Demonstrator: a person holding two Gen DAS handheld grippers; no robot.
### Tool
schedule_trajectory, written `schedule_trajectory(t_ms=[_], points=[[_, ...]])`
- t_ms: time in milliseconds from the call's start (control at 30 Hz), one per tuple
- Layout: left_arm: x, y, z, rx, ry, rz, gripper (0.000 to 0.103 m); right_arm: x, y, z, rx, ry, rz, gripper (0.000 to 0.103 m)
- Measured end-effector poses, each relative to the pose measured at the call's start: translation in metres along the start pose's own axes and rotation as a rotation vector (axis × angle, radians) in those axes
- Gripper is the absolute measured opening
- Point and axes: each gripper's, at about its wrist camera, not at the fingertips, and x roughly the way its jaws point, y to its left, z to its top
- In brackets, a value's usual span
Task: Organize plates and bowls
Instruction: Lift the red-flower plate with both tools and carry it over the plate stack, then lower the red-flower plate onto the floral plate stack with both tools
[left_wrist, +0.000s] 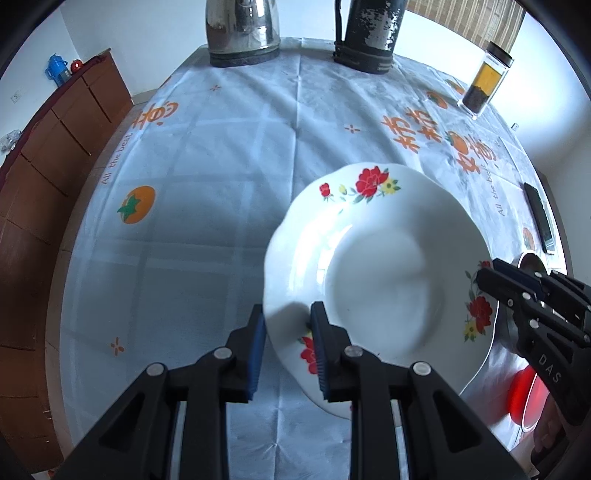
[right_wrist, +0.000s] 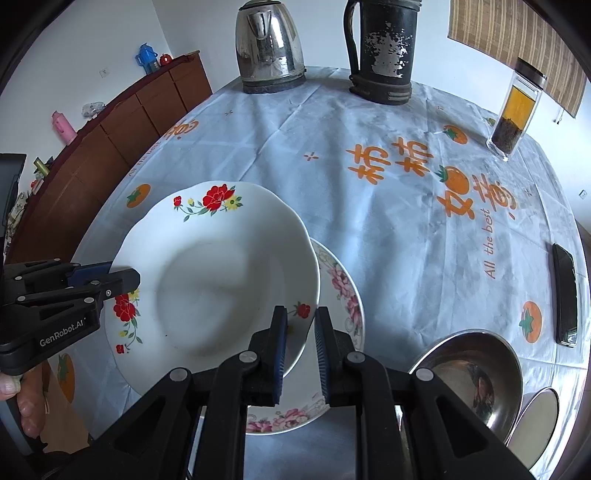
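Both grippers hold the white plate with red flowers (right_wrist: 207, 280) by opposite rims: the left gripper (left_wrist: 288, 350) is clamped narrow on one edge, the right gripper (right_wrist: 300, 354) on the other. The plate hangs partly over a pink-flowered plate (right_wrist: 343, 295) lying on the tabletop (right_wrist: 388, 221). Just beside that pink-flowered plate sits a steel bowl (right_wrist: 472, 373); well behind it stand a kettle (right_wrist: 269, 44) and a dark jug (right_wrist: 384, 51)

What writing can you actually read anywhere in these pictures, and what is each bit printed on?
"All the best": tablecloth, in orange, printed more than once.
"GenRobot.AI": side of the left gripper.
"DAS": side of the right gripper.
Large orange Chinese characters on the tablecloth: clear, but I leave them unquoted.
Kettle, black jug, glass jar: no readable labels.
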Motion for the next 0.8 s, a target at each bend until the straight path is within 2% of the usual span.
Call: schedule_trajectory(t_ms=[800], points=[[0.010,-0.024,-0.002,0.055,0.025,-0.022,0.022,-0.001,-0.022,-0.018,0.055,0.021,-0.026,0.017]])
